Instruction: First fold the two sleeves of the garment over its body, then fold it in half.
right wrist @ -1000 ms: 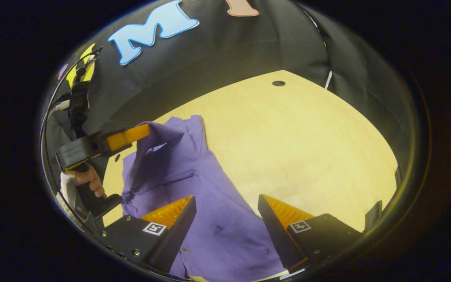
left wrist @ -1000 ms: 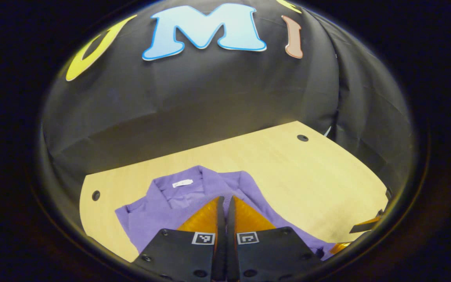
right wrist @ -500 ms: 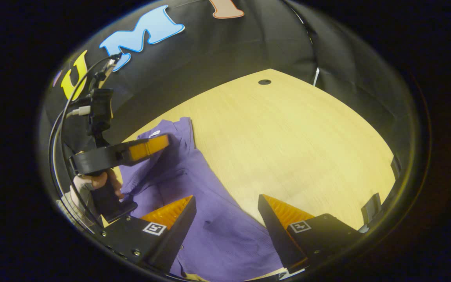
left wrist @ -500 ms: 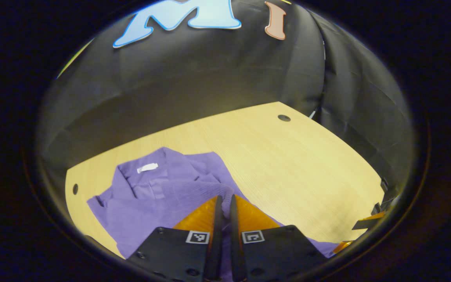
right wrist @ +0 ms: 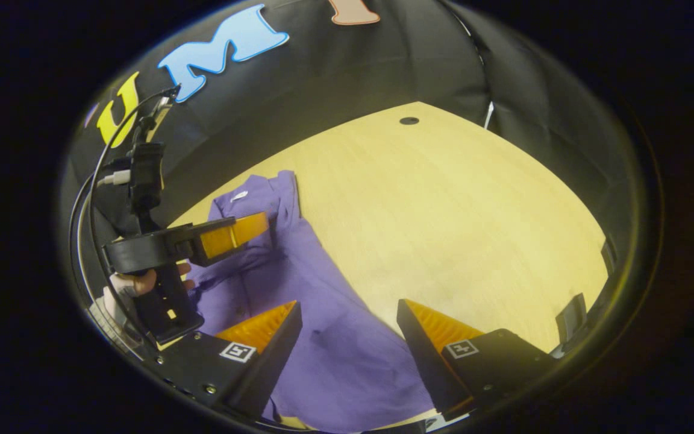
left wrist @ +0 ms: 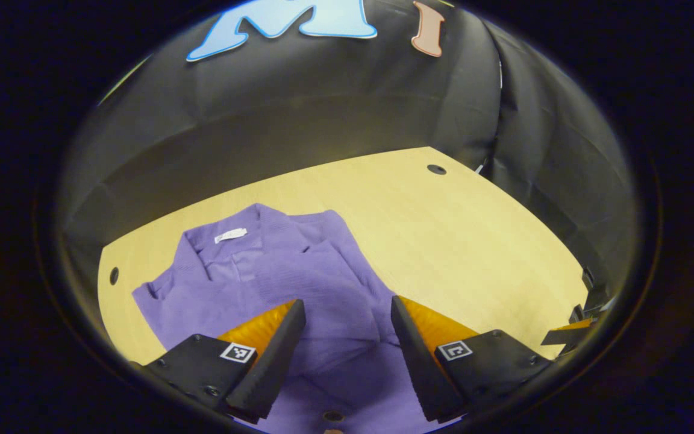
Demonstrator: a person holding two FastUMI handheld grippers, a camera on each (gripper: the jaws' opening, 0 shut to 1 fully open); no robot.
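A purple garment (left wrist: 214,289) lies flat on the wooden table (left wrist: 473,241), its collar and white tag (left wrist: 231,235) towards the back wall. One sleeve (left wrist: 323,277) lies folded across its body. My left gripper (left wrist: 347,307) hovers open just above that sleeve, with nothing between its fingers. In the right gripper view the garment (right wrist: 335,355) runs from the collar down under my right gripper (right wrist: 349,304), which is open over its lower edge and holds nothing. That view also has the left gripper (right wrist: 262,226) over the garment's chest, held by a hand (right wrist: 136,280).
Bare light wood (right wrist: 443,211) stretches to the right of the garment. Round cable holes sit at the far right corner (left wrist: 436,169) and at the left edge (left wrist: 114,275). Black cloth walls close the table at the back and right.
My left gripper was shut on the sleeve, carried it down over the garment's body and has opened, leaving the sleeve lying there. The right gripper stayed open and barely moved.
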